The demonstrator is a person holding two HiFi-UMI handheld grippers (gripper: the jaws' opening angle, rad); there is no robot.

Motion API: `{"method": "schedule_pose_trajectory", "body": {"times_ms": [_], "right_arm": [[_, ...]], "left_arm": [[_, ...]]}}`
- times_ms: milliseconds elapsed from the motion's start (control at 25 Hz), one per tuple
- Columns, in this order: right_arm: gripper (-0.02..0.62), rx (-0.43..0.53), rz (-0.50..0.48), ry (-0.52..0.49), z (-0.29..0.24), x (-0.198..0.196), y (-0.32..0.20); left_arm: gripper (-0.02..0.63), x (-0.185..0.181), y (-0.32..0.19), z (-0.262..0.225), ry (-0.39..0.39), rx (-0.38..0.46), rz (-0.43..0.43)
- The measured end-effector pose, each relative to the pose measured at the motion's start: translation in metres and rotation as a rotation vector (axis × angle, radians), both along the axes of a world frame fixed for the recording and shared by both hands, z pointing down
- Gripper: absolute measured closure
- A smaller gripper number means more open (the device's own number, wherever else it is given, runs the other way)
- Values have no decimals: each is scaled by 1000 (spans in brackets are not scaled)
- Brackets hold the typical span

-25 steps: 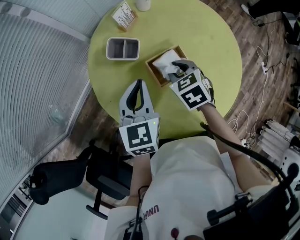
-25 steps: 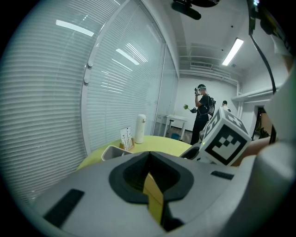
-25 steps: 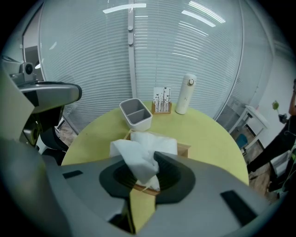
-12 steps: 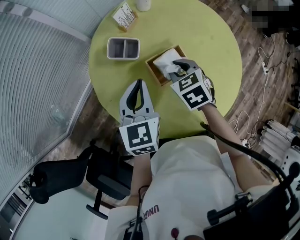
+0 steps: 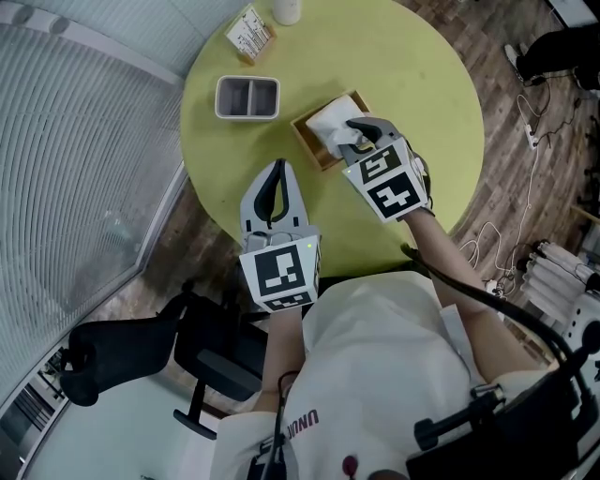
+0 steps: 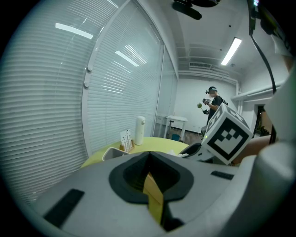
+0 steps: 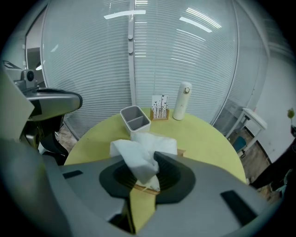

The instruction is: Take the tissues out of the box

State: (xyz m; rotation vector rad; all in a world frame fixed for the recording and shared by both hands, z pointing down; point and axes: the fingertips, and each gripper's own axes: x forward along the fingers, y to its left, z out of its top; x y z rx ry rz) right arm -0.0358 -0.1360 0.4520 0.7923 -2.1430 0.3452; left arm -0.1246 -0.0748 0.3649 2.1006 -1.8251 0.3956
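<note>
No real change vs a second ago: my right gripper (image 5: pixel 354 131) stays over the wooden tissue box (image 5: pixel 307 141), fingers narrow, pinching one white tissue (image 5: pixel 330 120) bunched up above the box. My left gripper (image 5: pixel 277 171) sits at the table (image 5: pixel 422 66) edge, 7 o'clock of the box, fingers together, empty. Count: two grippers, one box, one grey two-compartment bin (image 5: pixel 247 97) at its 10 o'clock, one card stand (image 5: pixel 248 31) and one white bottle (image 5: pixel 287 7), both at 11.
</note>
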Motion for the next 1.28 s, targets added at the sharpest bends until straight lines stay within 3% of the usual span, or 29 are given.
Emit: {"method": "schedule_pose_trajectory", "body": {"times_ms": [1280], "right_arm": [[503, 88, 43, -58, -32, 13, 1]], "left_arm": [[594, 10, 14, -7, -11, 25, 0]]}}
